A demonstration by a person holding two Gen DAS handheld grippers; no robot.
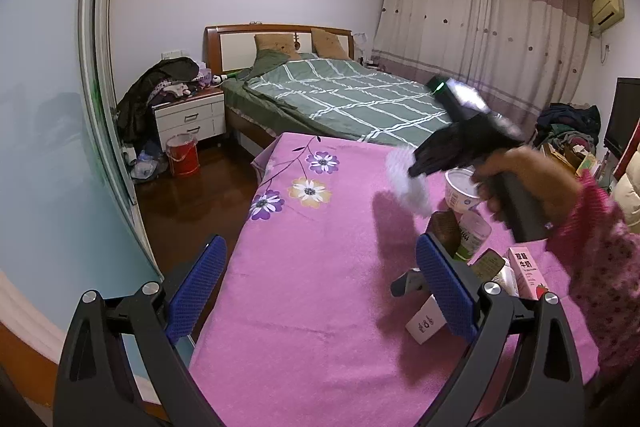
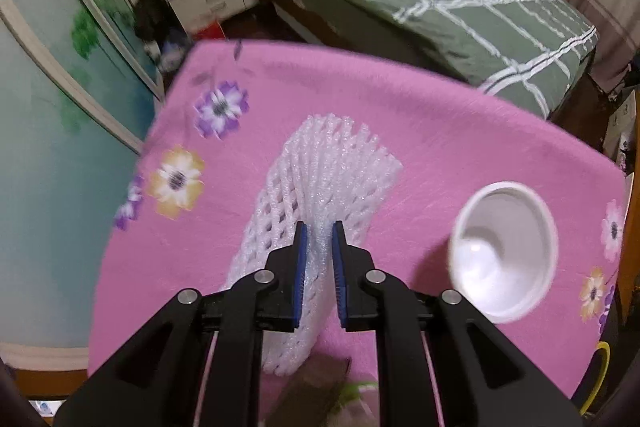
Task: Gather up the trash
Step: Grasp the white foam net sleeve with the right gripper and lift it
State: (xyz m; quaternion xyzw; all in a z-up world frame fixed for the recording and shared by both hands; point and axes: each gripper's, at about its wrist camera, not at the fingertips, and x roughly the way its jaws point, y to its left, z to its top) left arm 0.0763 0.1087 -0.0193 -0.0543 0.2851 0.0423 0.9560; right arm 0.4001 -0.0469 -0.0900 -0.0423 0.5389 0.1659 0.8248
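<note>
The left gripper (image 1: pixel 320 283), black-framed with blue textured pads, has its two fingers spread wide apart, nothing between them. The right gripper (image 2: pixel 320 251), of the same build, has its fingers drawn close together, pinching a white foam mesh fruit sleeve (image 2: pixel 320 179) that fans out ahead of the fingertips. In the left wrist view, the person's right hand (image 1: pixel 516 183) wraps the dark handle, a pink patterned sleeve covering the forearm behind it.

Bedroom: green-quilted bed (image 1: pixel 340 99), white nightstand (image 1: pixel 190 119) (clothes-heaped), curtains (image 1: pixel 480 27), dark wood floor (image 1: pixel 188 203).
</note>
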